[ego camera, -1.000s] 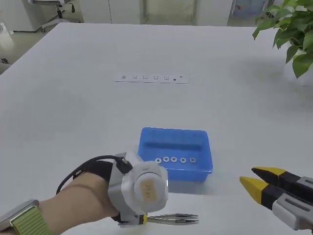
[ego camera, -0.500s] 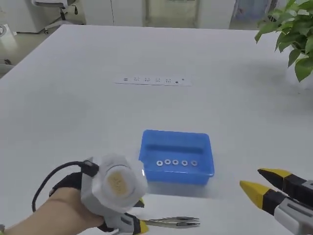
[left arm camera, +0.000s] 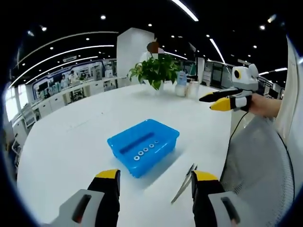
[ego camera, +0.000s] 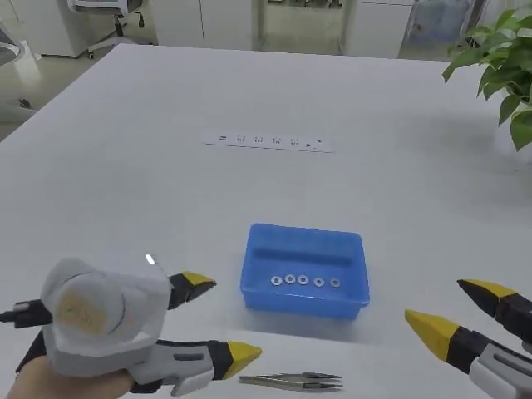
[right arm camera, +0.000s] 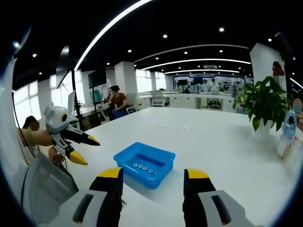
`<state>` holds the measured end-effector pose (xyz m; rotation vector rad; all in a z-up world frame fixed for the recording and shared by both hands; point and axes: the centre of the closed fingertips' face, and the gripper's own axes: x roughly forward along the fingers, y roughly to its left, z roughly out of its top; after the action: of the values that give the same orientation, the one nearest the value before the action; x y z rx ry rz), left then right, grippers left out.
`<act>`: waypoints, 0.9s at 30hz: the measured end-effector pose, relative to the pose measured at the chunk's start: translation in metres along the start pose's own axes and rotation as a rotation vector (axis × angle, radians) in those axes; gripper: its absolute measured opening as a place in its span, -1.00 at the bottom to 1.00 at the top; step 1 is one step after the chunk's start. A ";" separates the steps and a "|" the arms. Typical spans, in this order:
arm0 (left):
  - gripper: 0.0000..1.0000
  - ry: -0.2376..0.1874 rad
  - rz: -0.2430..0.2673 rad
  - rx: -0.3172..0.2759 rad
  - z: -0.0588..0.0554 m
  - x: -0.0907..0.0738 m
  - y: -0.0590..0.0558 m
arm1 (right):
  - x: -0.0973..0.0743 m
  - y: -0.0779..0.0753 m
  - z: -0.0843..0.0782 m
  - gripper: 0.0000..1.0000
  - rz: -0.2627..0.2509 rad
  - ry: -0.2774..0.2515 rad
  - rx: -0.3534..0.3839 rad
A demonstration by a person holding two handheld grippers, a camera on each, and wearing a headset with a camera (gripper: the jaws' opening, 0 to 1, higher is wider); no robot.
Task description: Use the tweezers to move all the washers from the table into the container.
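A blue container point(ego camera: 303, 235) stands on the white table with several washers point(ego camera: 303, 281) in a row inside it. Metal tweezers point(ego camera: 291, 381) lie flat on the table just in front of it, touched by nothing. My left gripper point(ego camera: 234, 318) is open, left of the tweezers and lifted off them. My right gripper point(ego camera: 434, 301) hangs open and empty at the container's right. In the left gripper view the tweezers point(left arm camera: 184, 184) lie beside the right jaw of the left gripper point(left arm camera: 156, 176), in front of the container point(left arm camera: 163, 131). The right gripper view looks past the right gripper point(right arm camera: 154, 174) at the container point(right arm camera: 161, 156).
A white power strip point(ego camera: 268, 142) lies flat farther back on the table. A potted plant point(ego camera: 499, 58) stands at the far right edge. Office chairs and cabinets stand beyond the table's far edge.
The left gripper has opened and let go of the tweezers, then drawn back to the left. The tweezers now lie loose on the table. The right gripper has hardly moved.
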<state>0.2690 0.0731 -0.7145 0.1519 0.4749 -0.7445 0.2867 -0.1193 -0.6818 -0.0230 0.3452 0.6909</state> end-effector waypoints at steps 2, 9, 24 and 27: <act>0.36 -0.072 0.043 -0.018 0.013 -0.007 0.006 | -0.001 -0.002 0.003 0.01 -0.009 -0.007 -0.008; 0.65 -0.234 0.194 -0.027 0.042 -0.034 0.022 | -0.007 -0.012 0.010 0.12 -0.046 -0.037 -0.009; 0.98 -0.358 0.359 -0.204 0.046 -0.074 0.042 | -0.022 -0.039 0.022 0.59 -0.134 -0.121 0.052; 0.98 -0.379 0.359 -0.208 0.051 -0.078 0.043 | -0.022 -0.041 0.023 0.71 -0.152 -0.124 0.040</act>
<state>0.2673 0.1371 -0.6347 -0.0978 0.1526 -0.3550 0.3038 -0.1612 -0.6568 0.0310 0.2356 0.5326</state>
